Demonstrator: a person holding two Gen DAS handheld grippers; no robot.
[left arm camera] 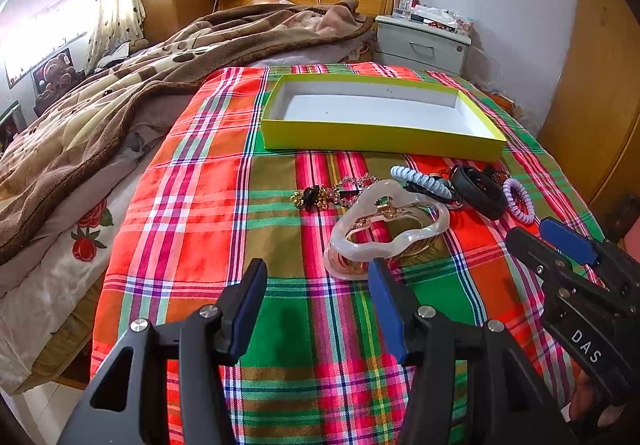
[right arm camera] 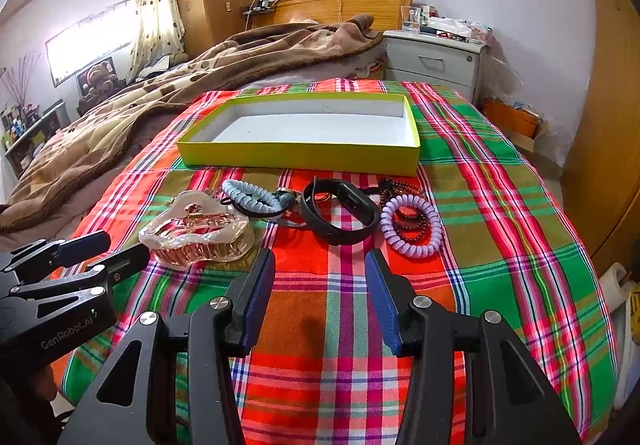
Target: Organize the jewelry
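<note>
Work has not really started, I think. The box [right arm camera: 298, 155] sits on the cloth [right arm camera: 500, 205] near the far edge, and nothing is inside it.

All the jewelry lies in a row on the cloth, just in front of the box. The big clear clip [right arm camera: 198, 231] is at the left end. Next to it is the blue coil [right arm camera: 250, 195], then the black band [right arm camera: 340, 217]. The purple coil [right arm camera: 412, 231] is at the right end, with dark beads [right arm camera: 404, 215] lying inside it. In the left view, a small gold and black piece [left arm camera: 310, 197] lies left of the clip, and a sparkly piece [left arm camera: 356, 183] is beside it.

The left gripper [left arm camera: 318, 285] is spread wide and holds nothing. It sits just in front of the clip, not touching it. The right gripper [right arm camera: 320, 273] is spread wide too, with nothing in it, and sits just in front of the band.

So every piece still needs to go into the box. The clip and the band look like the first ones to pick up.
</note>
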